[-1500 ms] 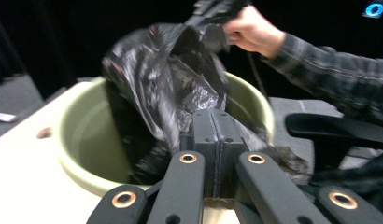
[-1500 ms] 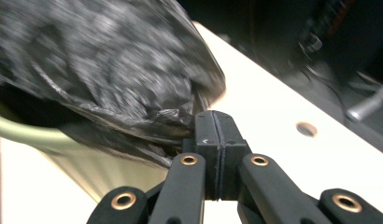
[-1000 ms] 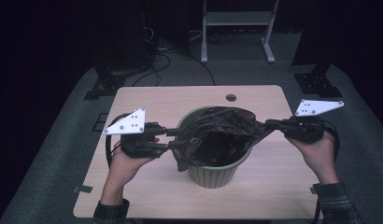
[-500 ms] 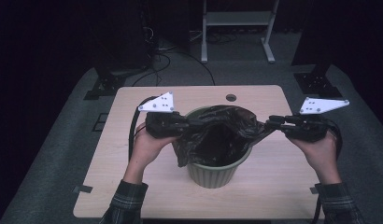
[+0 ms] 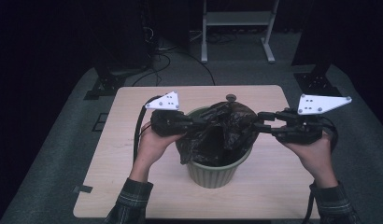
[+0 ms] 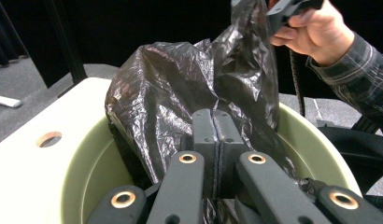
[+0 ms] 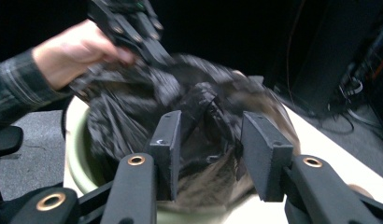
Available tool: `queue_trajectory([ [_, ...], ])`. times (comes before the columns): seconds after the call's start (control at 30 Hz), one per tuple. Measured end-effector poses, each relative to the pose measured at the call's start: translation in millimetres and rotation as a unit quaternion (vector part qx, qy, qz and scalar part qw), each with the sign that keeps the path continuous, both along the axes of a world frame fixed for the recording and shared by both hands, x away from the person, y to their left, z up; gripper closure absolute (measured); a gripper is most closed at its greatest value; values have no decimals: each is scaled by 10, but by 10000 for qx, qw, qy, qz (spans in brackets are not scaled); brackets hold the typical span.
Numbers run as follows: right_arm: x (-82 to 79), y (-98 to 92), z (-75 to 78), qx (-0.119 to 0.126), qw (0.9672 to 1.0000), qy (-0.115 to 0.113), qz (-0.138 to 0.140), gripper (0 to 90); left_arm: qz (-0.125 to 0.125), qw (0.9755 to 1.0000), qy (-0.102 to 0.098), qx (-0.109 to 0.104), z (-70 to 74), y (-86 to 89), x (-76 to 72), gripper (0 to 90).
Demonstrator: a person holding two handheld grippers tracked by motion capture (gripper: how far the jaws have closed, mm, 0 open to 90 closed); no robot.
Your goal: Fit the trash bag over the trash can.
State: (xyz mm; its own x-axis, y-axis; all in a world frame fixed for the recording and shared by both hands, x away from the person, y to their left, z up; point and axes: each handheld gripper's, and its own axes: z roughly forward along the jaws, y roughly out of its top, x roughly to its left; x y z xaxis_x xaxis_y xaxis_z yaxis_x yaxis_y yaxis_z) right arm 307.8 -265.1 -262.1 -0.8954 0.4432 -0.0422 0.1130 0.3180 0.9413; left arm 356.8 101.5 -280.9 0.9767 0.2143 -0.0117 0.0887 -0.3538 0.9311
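A ribbed green pot (image 5: 213, 170) stands mid-table with a crumpled black plastic bag (image 5: 224, 133) bunched in its mouth. My left gripper (image 5: 199, 123) reaches over the pot's left rim. In the left gripper view its jaws (image 6: 213, 135) are pressed shut, with the bag's film (image 6: 180, 79) caught low between them and rising behind. My right gripper (image 5: 260, 123) hovers at the bag's right edge. In the right gripper view it (image 7: 210, 128) is open, with bag folds (image 7: 203, 102) lying in the gap between its jaws. The pot's pale rim (image 6: 87, 158) curves below the bag.
The light wooden table (image 5: 133, 186) has a round cable hole (image 5: 230, 97) just behind the pot. Dark carpet surrounds the table, with cables, stand bases (image 5: 315, 81) and a white frame (image 5: 236, 28) behind it. Both hands sit close to the pot's sides.
My left gripper has moved right and farther from the person, from beside the pot to over its left rim, dragging the bag's edge along. The right gripper has barely shifted.
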Motion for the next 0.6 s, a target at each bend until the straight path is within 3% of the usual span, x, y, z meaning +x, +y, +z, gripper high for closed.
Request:
queue_trajectory([
  [0.13, -90, 180, 148, 18, 9996, -180, 213, 568, -18, 10000, -3, -19, 9, -15, -12, 895],
  [0.27, -118, 329, 206, 17, 9988, -216, 428, 568, -36, 10000, 5, -47, 13, -33, -26, 895],
  [0.53, -16, 649, 17, -291, 9975, -1, 638, 567, -80, 9999, 6, -95, 9, -43, -32, 895],
  [0.6, 25, 727, -51, -476, 9974, 30, 538, 579, -80, 9999, 11, -101, 13, -37, -37, 895],
])
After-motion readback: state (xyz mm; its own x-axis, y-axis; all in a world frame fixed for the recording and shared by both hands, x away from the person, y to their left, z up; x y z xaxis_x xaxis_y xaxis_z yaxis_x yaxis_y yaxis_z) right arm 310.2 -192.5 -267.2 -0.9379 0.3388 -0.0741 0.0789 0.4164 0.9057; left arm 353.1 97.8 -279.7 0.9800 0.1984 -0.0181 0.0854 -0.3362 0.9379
